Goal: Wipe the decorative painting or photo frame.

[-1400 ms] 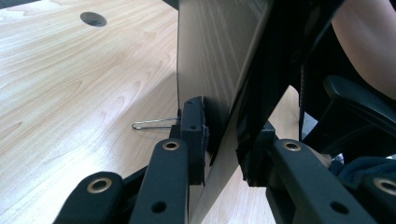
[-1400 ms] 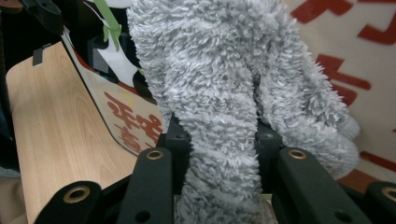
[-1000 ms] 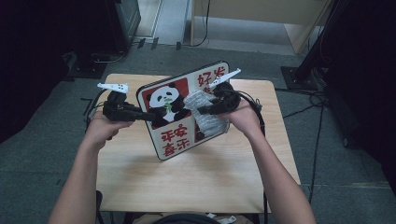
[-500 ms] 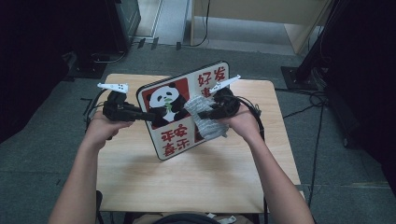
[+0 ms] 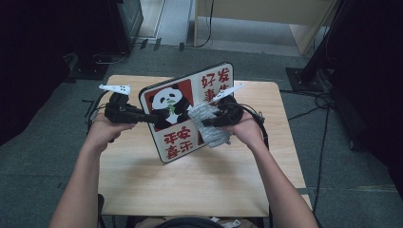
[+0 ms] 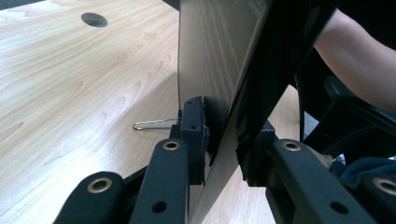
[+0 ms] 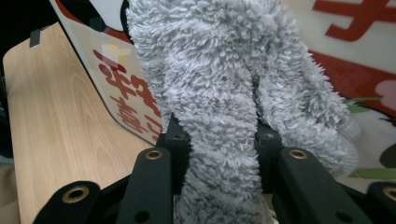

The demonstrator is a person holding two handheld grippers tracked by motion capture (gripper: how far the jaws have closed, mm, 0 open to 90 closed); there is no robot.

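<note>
Between the 2 jaws of the left gripper (image 5: 153,117) the left edge of the panda board (image 5: 190,111) is clamped; in the left gripper view the pads are seen pressed on both faces of the board (image 6: 210,56). The jaws of the right gripper (image 5: 205,124) are closed on a grey fluffy cloth (image 5: 209,126), which is pressed against the printed face of the board at about 4 o'clock from the panda drawing. The board is held tilted above the wooden table (image 5: 199,185), near its middle. A metal clip (image 6: 154,123) is lying on the table at 9 o'clock from the left jaws.
</note>
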